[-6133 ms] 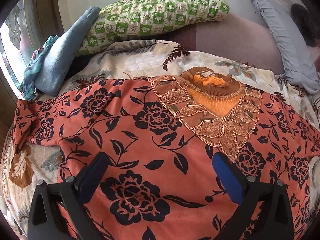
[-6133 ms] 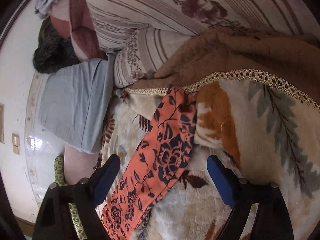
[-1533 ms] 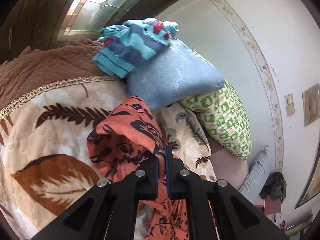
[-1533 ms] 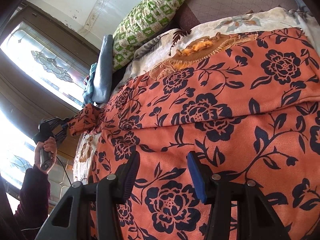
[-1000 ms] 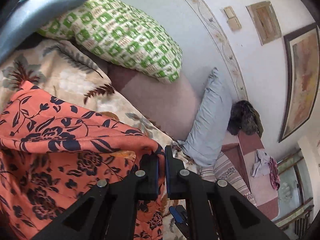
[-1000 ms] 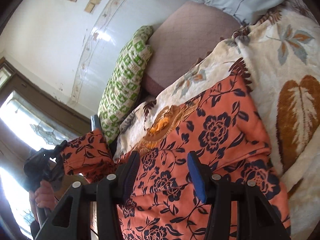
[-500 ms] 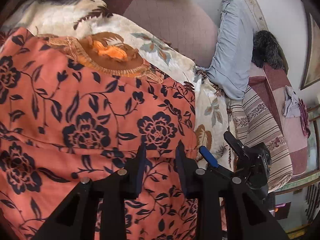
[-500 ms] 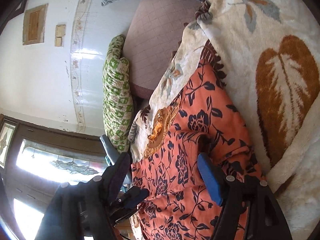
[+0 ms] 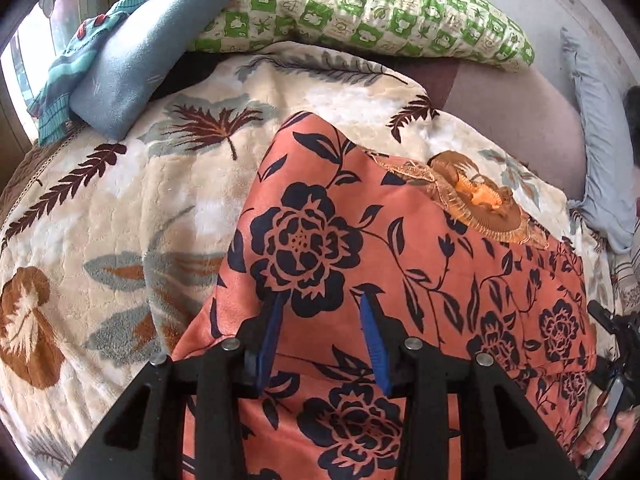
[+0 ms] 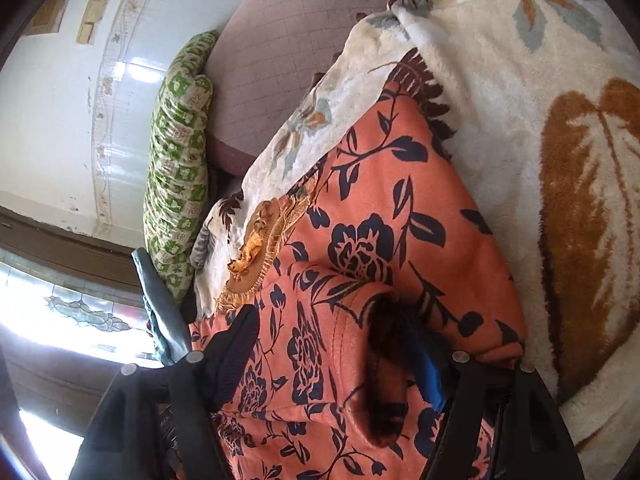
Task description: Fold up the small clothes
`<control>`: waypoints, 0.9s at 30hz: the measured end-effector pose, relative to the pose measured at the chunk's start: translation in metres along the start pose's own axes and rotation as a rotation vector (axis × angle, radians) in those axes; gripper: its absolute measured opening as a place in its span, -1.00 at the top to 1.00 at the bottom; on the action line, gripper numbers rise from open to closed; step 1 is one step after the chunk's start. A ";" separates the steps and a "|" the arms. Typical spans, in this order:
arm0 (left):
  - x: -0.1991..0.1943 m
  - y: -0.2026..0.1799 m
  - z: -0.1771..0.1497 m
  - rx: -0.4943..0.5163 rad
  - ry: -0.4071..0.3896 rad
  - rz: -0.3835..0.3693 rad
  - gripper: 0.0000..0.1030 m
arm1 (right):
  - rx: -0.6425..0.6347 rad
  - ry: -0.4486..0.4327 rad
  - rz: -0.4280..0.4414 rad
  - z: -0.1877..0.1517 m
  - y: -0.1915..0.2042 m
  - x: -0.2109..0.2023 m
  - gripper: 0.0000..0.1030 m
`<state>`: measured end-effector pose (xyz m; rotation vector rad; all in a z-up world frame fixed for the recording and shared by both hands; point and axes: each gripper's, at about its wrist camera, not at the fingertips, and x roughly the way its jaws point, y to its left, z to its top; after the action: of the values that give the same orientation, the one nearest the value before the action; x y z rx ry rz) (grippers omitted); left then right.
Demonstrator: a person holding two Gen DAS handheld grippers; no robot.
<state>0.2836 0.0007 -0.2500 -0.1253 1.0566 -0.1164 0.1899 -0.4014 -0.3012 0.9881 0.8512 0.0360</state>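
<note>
Folding of the orange flowered top [image 9: 420,280], lying mid-frame on the bed's blanket [image 9: 120,220], has both sleeves turned in; left gripper [image 9: 322,312] just released, right gripper [image 10: 332,344] open over cloth, so next probably regrip the hem.

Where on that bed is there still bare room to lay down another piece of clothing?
Left of the orange floral garment, the leaf-patterned blanket lies bare up to the blue cushion. Another bare stretch borders the garment's far edge in the right wrist view. The bed's head is crowded: green checked pillow, grey pillow.
</note>
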 end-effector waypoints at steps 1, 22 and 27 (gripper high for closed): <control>0.004 -0.003 -0.003 0.022 -0.002 0.008 0.21 | -0.033 -0.007 -0.023 0.001 0.004 0.003 -0.26; -0.013 -0.005 -0.003 0.063 -0.107 0.018 -0.22 | -0.258 -0.087 -0.024 0.013 0.050 -0.013 0.76; 0.014 -0.004 -0.010 0.106 -0.004 0.081 -0.22 | -0.268 0.065 -0.236 -0.001 0.032 0.035 0.80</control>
<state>0.2822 -0.0063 -0.2663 0.0131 1.0482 -0.0982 0.2241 -0.3686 -0.2996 0.6339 0.9901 -0.0196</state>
